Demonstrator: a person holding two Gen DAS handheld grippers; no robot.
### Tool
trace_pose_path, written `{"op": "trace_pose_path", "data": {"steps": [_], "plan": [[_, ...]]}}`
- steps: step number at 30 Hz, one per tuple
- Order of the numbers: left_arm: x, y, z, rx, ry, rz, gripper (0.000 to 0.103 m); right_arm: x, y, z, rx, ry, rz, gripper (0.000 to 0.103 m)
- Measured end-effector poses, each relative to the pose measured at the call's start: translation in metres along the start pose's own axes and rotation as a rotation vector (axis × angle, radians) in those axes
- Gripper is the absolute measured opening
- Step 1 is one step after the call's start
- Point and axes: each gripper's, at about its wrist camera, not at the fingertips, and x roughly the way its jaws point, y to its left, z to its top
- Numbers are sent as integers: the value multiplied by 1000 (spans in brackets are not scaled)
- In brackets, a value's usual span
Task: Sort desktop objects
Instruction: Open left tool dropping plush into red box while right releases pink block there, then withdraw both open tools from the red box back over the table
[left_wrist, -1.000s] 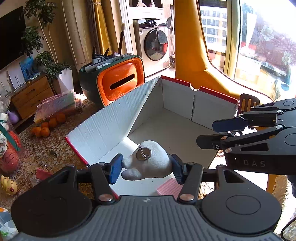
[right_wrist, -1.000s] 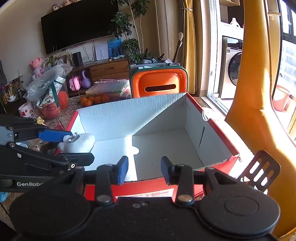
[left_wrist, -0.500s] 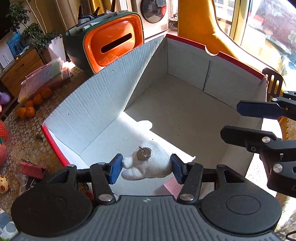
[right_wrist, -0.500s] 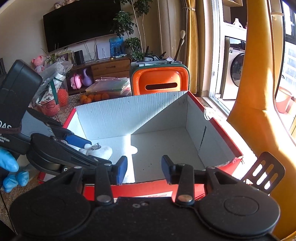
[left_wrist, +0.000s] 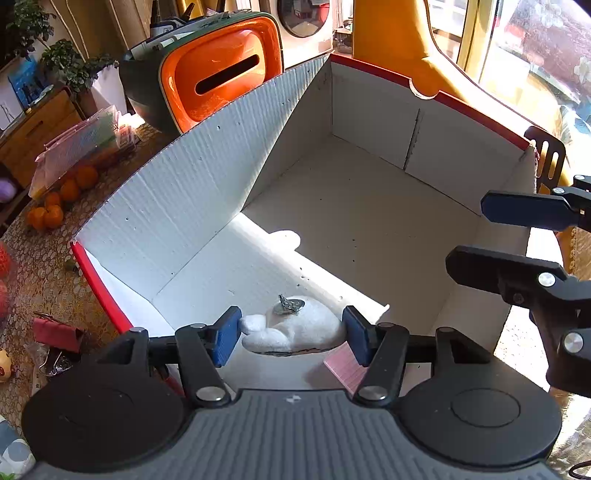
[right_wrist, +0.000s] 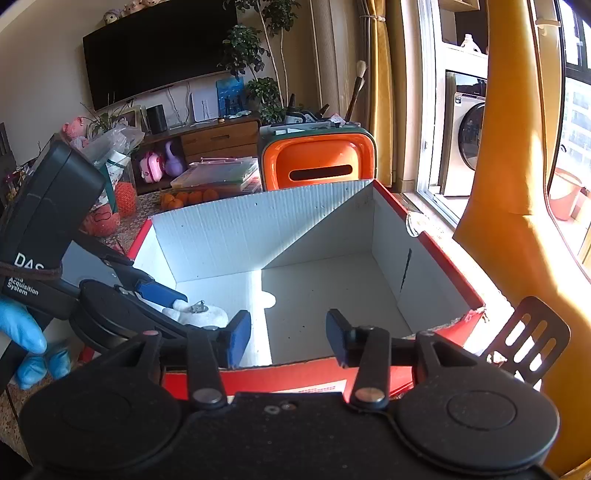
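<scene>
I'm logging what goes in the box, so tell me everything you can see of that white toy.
The white toy is a small lumpy figure, plaster-like, with a metal clip on top. It lies on the floor of the cardboard box, in the sunlit near corner, between the left hand-held gripper's blue pads, which stand slightly off it.

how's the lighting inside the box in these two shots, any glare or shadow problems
Left wrist view: sun bleaches a strip of the box floor, nearly washing out the white toy; the rest lies in shade. Right wrist view: the same diagonal shadow edge crosses the box; the window is overexposed. Both are fisheye-bent.
</scene>
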Motion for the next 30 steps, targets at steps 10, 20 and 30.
{"op": "trace_pose_path", "data": {"steps": [10, 20, 30], "plan": [[-15, 4, -3, -38, -60, -21, 67, -5, 3, 1, 1, -7, -5, 51], [-48, 10, -13, -79, -147, -54, 85, -20, 11, 6, -1, -30, -6, 51], [-98, 20, -39, -134, -257, -60, 85, -45, 30, 10, -19, -64, 4, 55]]}}
